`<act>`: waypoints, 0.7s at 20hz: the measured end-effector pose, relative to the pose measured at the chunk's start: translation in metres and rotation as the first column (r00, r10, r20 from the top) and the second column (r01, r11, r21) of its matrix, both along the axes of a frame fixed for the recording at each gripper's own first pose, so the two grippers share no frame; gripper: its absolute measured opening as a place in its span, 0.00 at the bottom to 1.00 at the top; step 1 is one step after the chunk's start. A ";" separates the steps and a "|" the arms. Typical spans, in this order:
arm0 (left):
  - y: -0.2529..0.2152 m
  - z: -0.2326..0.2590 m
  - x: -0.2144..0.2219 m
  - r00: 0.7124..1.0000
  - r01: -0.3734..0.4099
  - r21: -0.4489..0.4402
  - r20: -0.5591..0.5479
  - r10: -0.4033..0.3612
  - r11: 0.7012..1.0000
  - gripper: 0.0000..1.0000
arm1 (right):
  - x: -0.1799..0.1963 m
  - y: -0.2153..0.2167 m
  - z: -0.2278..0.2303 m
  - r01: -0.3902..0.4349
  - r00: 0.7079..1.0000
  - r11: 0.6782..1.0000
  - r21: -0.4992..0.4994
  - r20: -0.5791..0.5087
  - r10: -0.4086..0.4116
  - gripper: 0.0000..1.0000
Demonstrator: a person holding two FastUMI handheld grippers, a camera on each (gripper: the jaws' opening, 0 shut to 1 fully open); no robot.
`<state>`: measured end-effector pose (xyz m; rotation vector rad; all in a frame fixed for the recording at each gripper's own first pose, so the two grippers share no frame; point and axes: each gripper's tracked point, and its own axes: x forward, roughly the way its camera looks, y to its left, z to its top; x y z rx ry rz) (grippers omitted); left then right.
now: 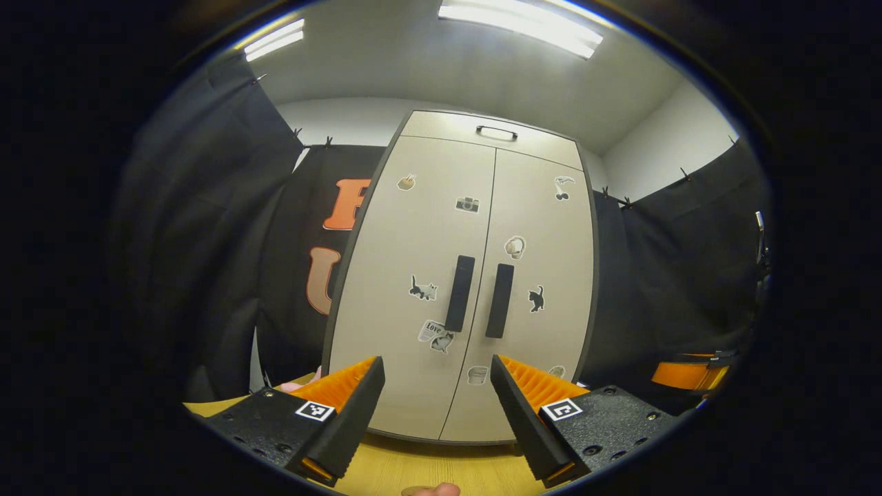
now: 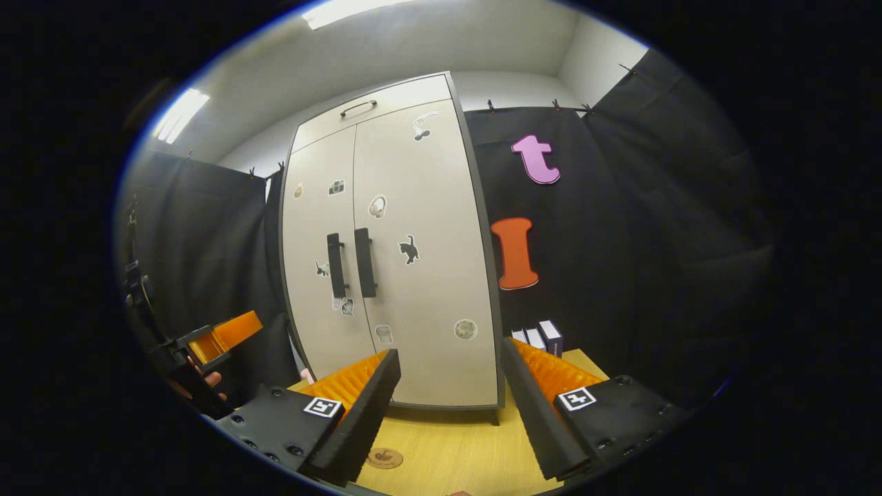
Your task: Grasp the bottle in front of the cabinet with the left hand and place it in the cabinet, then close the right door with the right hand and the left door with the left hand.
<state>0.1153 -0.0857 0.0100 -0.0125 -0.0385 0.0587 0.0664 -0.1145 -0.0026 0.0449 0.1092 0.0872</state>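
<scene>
A tall beige cabinet [image 1: 413, 275] with stickers stands straight ahead on the wooden table, and both its doors are shut. Its two black handles [image 1: 459, 293] [image 1: 499, 300] sit side by side at the middle seam. My left gripper [image 1: 437, 362] is open, a short way in front of the doors' lower part, holding nothing. In the right gripper view the cabinet [image 2: 427, 275] stands a little left of centre. My right gripper [image 2: 450, 350] is open and empty before the right door's lower edge. The left gripper [image 2: 224, 336] shows at the far left there, held by a hand.
The yellow wooden table [image 2: 448, 448] runs under the cabinet. A round brown disc [image 2: 384, 458] lies on it near my right gripper. Small boxes [image 2: 541, 337] stand by the cabinet's right side. Black cloth walls close in on both sides. The right gripper [image 1: 689, 375] shows at the far right.
</scene>
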 end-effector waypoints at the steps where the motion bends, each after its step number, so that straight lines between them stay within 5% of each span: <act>1: -0.001 0.001 0.000 1.000 0.003 -0.002 0.001 -0.003 1.000 0.91 | 0.001 0.000 -0.001 0.002 1.000 1.000 0.003 -0.001 -0.002 0.98; 14: 0.008 -0.004 0.001 1.000 -0.012 -0.002 -0.003 0.012 1.000 0.94 | 0.003 0.003 -0.003 -0.002 1.000 1.000 0.013 -0.005 0.002 0.98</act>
